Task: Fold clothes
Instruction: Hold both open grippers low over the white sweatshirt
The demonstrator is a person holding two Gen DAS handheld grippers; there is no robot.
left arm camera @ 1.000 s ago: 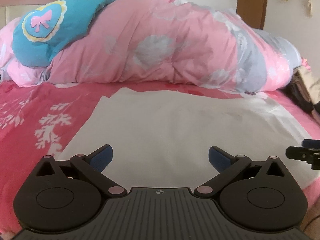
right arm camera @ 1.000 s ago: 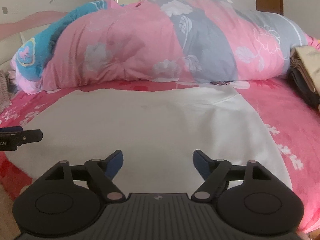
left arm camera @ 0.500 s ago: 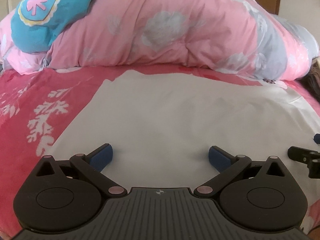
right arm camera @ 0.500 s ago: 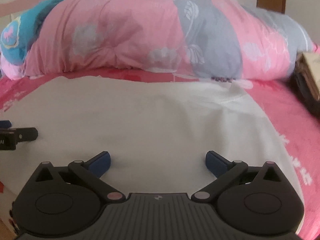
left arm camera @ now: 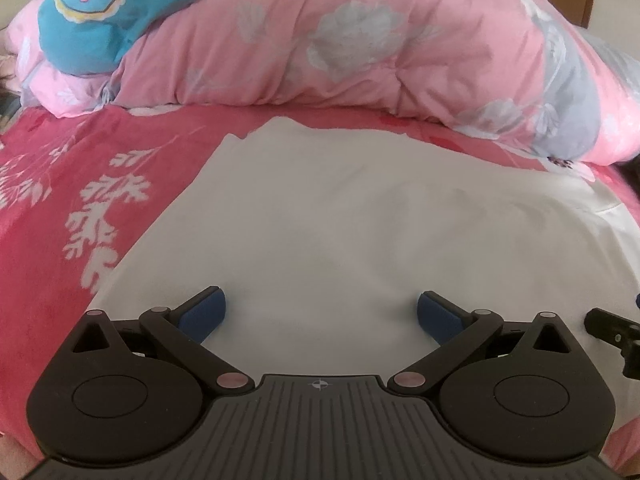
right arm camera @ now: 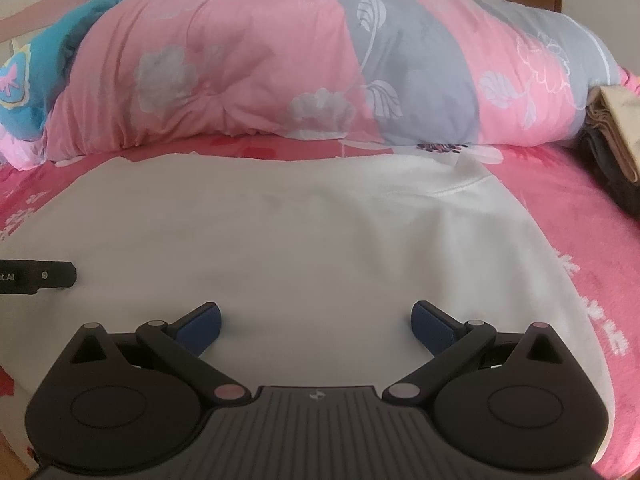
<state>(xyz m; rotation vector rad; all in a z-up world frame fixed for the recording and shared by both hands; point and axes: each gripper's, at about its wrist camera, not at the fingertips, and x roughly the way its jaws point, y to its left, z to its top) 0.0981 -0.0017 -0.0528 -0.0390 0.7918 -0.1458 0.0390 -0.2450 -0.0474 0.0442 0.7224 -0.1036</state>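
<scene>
A white garment (left arm camera: 340,216) lies spread flat on the pink bed sheet (left arm camera: 52,216); the right wrist view shows its right side with a stitched hem (right arm camera: 460,188). My left gripper (left arm camera: 321,312) hovers over the garment's near left part, jaws wide open, nothing between the blue pads (left arm camera: 202,314). Over the near right part my right gripper (right arm camera: 316,320) stands wide open too, holding nothing. Each gripper's tip shows at the edge of the other's view: the right gripper (left arm camera: 612,332) and the left gripper (right arm camera: 36,276).
A bulky pink and grey flowered quilt (right arm camera: 320,60) lies along the far side of the bed, with a blue cushion (left arm camera: 104,16) at its left end. Folded beige and dark clothes (right arm camera: 616,148) are stacked at the far right. The sheet (right arm camera: 580,220) continues right of the garment.
Both grippers have moved forward and slightly down over the white garment, which looks larger now. The right gripper's jaws have spread wider; the left gripper's stayed wide.
</scene>
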